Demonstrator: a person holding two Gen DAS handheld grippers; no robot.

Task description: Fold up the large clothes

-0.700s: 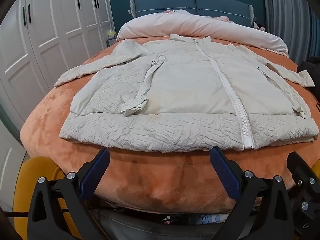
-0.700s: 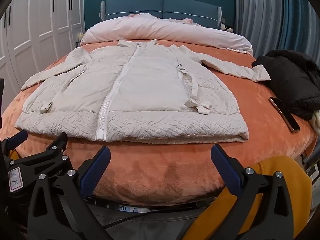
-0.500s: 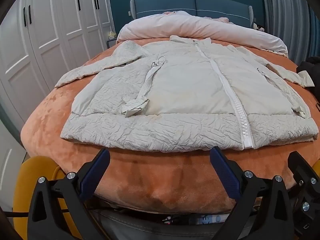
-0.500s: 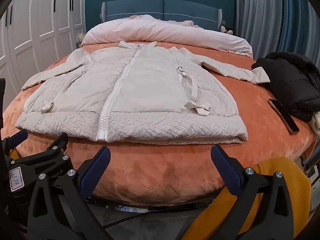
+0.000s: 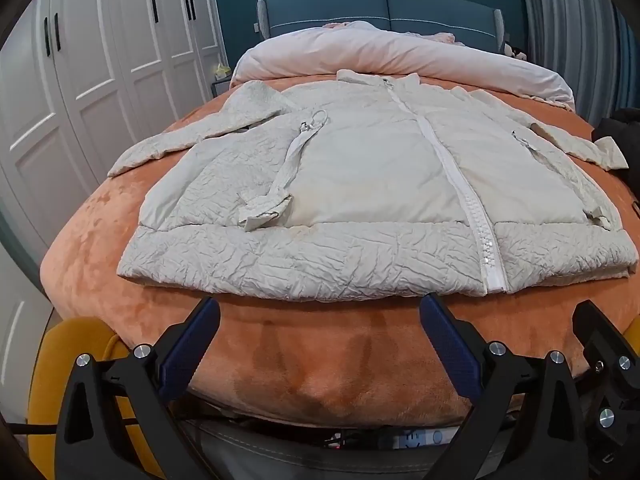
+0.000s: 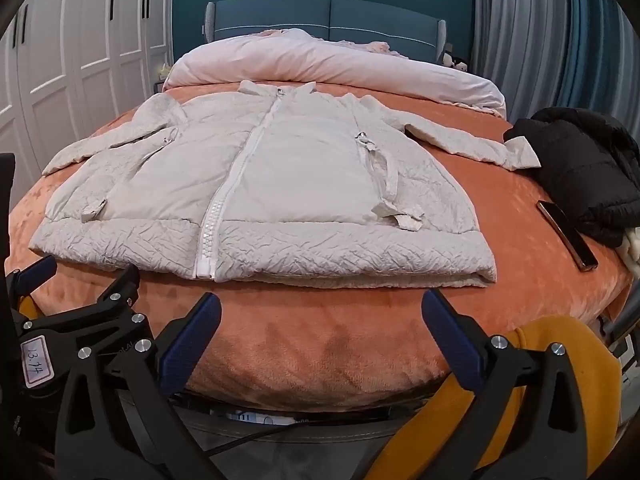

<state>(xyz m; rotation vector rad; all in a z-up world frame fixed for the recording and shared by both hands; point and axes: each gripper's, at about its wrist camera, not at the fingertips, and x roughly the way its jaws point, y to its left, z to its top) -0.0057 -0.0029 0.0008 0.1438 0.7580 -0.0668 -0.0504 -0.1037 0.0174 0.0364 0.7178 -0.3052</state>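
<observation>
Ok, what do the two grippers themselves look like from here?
Both look alike: the left gripper and right gripper have black angular plastic frames with silver screws and dark blue textured pads. In the right view, the left gripper carries a white label handwritten 13.14.

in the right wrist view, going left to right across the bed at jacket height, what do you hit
white wardrobe doors → cream jacket → phone → black coat
</observation>
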